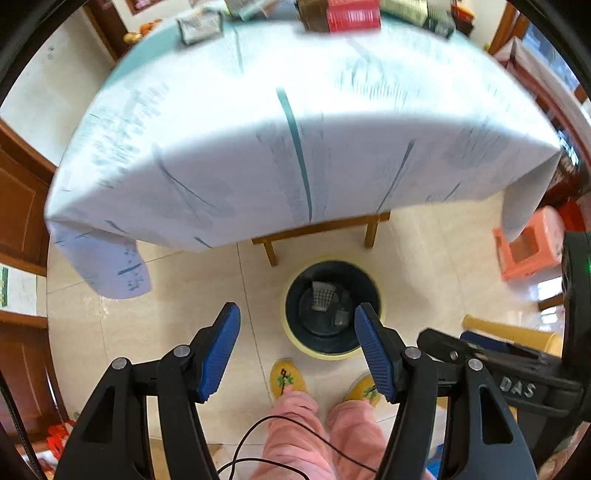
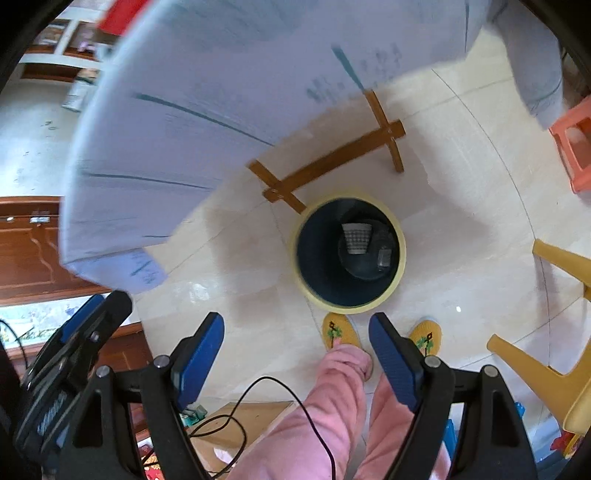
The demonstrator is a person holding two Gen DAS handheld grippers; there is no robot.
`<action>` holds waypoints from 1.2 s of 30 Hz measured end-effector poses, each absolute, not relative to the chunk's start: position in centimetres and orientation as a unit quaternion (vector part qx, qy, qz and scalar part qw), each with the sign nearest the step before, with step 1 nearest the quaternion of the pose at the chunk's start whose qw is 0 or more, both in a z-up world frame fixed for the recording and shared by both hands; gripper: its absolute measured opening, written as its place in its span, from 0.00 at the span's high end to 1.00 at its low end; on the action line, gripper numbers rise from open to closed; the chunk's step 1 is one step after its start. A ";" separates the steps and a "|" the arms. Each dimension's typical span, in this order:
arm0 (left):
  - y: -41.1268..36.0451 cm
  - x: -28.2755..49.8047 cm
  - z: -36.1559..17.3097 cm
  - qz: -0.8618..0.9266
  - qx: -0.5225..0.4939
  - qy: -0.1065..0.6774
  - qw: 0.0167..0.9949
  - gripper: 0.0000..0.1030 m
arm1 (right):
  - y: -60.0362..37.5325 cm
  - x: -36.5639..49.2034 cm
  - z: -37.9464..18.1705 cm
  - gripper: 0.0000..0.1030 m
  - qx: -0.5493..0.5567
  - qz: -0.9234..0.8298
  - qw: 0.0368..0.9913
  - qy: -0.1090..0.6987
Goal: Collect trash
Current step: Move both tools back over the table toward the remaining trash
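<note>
A round trash bin [image 1: 295, 332] with a yellow rim and dark liner stands on the tiled floor in front of the table; it also shows in the right wrist view [image 2: 314, 291]. Inside lie a white checked paper cup [image 1: 323, 295] [image 2: 355, 238] and a small grey piece [image 1: 341, 317] [image 2: 384, 257]. My left gripper [image 1: 297, 317] is open and empty, held above the floor at the bin's near side. My right gripper [image 2: 295, 326] is open and empty, above the floor just short of the bin. The right gripper's body [image 1: 498, 365] shows in the left wrist view.
A table with a white and teal cloth [image 1: 258, 129] carries boxes at its far edge [image 1: 351, 14]. A wooden stool frame [image 2: 332, 158] stands under it. A pink plastic stool [image 1: 532, 247] and a yellow stool [image 2: 546, 365] are at right. The person's pink legs and yellow slippers [image 2: 340, 332] are below.
</note>
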State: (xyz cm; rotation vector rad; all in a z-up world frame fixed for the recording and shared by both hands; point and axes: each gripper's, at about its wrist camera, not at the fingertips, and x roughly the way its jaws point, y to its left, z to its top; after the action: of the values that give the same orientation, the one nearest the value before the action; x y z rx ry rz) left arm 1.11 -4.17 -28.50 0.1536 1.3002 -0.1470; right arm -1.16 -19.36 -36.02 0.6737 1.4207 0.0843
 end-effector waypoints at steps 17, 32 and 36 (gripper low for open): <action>-2.1 3.1 -11.0 -0.028 0.034 0.477 0.878 0.35 | -20.1 1.6 -19.4 0.21 0.235 0.105 0.803 0.538; 2.7 15.5 -7.8 -0.026 0.036 0.440 0.897 0.29 | -17.5 14.8 -15.8 0.21 0.234 0.075 0.832 0.497; 4.6 21.5 -9.7 -0.038 0.028 0.476 0.878 0.29 | -17.0 19.5 -17.0 0.21 0.272 0.040 0.818 0.505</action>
State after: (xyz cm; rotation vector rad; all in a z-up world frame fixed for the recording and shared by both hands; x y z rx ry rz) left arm 21.53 4.61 -9.68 0.0588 0.9916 -0.0801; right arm 19.46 -16.95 -17.00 0.5787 1.0760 0.0862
